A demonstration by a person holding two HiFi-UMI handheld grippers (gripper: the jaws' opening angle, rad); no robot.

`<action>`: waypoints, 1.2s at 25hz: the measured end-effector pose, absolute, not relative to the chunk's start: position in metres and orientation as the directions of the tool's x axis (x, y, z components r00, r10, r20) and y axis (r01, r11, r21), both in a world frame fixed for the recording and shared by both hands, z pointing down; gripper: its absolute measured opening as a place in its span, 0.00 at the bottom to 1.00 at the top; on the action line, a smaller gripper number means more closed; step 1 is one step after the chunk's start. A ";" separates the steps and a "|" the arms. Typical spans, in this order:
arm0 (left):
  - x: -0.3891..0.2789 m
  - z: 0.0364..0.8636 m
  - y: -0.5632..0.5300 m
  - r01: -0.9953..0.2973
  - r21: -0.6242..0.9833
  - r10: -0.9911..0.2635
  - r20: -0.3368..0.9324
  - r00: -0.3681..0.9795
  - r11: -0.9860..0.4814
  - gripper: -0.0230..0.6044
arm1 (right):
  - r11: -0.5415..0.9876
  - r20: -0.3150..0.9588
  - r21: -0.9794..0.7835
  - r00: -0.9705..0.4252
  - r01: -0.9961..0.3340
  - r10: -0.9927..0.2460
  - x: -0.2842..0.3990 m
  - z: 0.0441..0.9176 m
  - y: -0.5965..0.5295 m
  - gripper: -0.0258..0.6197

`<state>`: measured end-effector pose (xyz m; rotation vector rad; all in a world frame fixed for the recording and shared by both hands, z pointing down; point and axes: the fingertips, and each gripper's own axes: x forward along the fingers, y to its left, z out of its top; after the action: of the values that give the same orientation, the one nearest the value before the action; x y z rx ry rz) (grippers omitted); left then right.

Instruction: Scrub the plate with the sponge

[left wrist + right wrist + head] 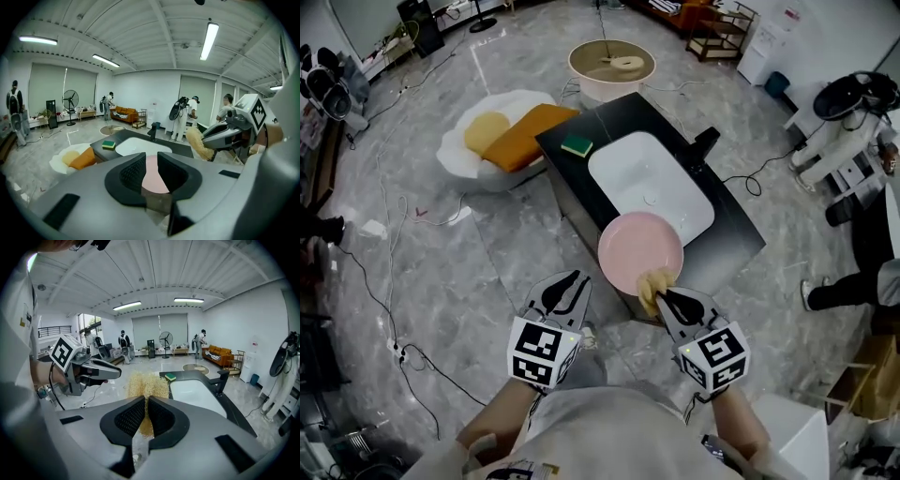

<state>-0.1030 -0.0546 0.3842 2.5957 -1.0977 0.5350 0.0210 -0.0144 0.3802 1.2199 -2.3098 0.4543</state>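
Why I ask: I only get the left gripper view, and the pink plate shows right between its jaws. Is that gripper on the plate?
Observer: No. In the head view the left gripper is short of the pink plate and not touching it. Its jaws stand apart with nothing gripped.
Operator: Is the right gripper actually closed on that yellow scrubber?
Observer: Yes. The right gripper view shows the right gripper with its pads pressed on the yellow scrubber.
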 end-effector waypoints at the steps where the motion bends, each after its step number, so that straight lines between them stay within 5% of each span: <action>1: -0.105 0.393 -0.062 -0.728 0.100 -0.622 0.449 0.641 -0.678 0.17 | 0.545 0.574 -0.064 -0.477 -0.836 -0.665 0.018 0.387 -0.021 0.11; 20: -0.082 0.495 -0.090 -0.749 0.244 -0.475 0.644 0.600 -0.616 0.31 | 0.575 0.677 -0.241 -0.560 -0.782 -0.478 0.003 0.478 -0.076 0.11; 30: -0.060 0.556 -0.114 -0.829 0.377 -0.462 0.697 0.548 -0.414 0.31 | 0.643 0.769 -0.263 -0.559 -0.719 -0.311 0.003 0.554 -0.085 0.11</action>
<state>-0.0595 -0.1137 0.5556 2.0652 -1.0366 0.6519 0.0028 -0.0854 0.5537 0.7981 -2.1571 0.7464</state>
